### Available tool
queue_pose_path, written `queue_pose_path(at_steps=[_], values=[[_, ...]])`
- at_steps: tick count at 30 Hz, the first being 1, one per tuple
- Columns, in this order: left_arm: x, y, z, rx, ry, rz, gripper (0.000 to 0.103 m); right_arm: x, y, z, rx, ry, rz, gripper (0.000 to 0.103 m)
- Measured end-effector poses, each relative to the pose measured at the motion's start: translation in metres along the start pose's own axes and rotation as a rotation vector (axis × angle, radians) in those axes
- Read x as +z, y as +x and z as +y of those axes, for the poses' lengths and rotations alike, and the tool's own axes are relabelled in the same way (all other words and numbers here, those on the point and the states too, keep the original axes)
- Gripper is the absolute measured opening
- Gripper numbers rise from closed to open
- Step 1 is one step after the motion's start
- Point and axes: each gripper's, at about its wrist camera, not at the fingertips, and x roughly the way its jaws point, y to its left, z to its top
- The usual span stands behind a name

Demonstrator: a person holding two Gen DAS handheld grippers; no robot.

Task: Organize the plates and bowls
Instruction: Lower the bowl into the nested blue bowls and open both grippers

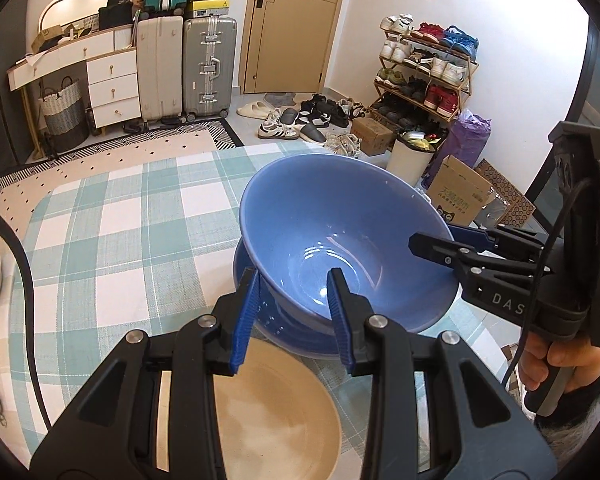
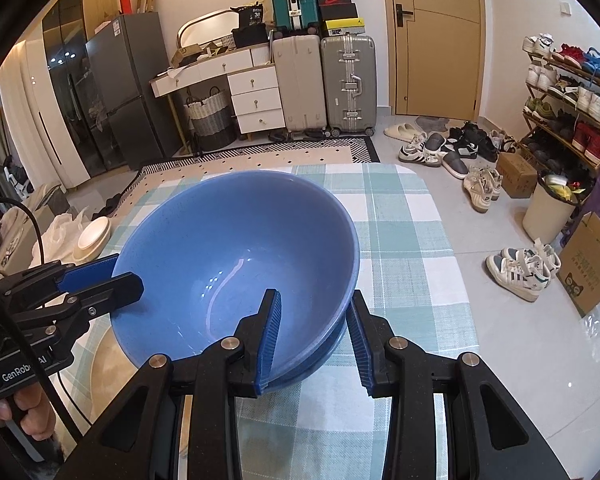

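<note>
Both claws held one blue bowl (image 1: 340,236): the left gripper (image 1: 294,308) pinched its near rim, the right gripper (image 2: 314,332) its opposite rim. The bowl hung tilted just above a second blue bowl (image 1: 296,334), apparently being nested; lowering level seemed next. Beside it a beige plate (image 1: 276,412), with open checked tablecloth (image 1: 112,216) beyond.

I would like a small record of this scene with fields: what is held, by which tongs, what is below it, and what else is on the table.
held thing: blue bowl, tilted
left tongs: clamped on the bowl's near rim, one finger inside, one outside
right tongs: clamped on the opposite rim in the same way
below the bowl: second blue dish, nested close; contact unclear
near dish: beige plate on the table
table cover: green and white checked cloth
also on table: white dishes at the left edge
</note>
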Motion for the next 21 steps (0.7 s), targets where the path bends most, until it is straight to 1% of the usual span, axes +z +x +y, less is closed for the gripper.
queue_pose_path(at_steps=[11,18,21], values=[[-0.008,0.034,0.015,0.016,-0.021,0.038,0.031,-0.009,0.028,0.011,-0.044,-0.055,0.025,0.035],[-0.016,0.056,0.016,0.048,0.004,0.049,0.031,-0.017,0.042,0.015,-0.093,-0.096,0.035,0.035],[-0.019,0.064,0.017,0.047,-0.003,0.060,0.031,-0.019,0.047,0.014,-0.095,-0.098,0.047,0.035]])
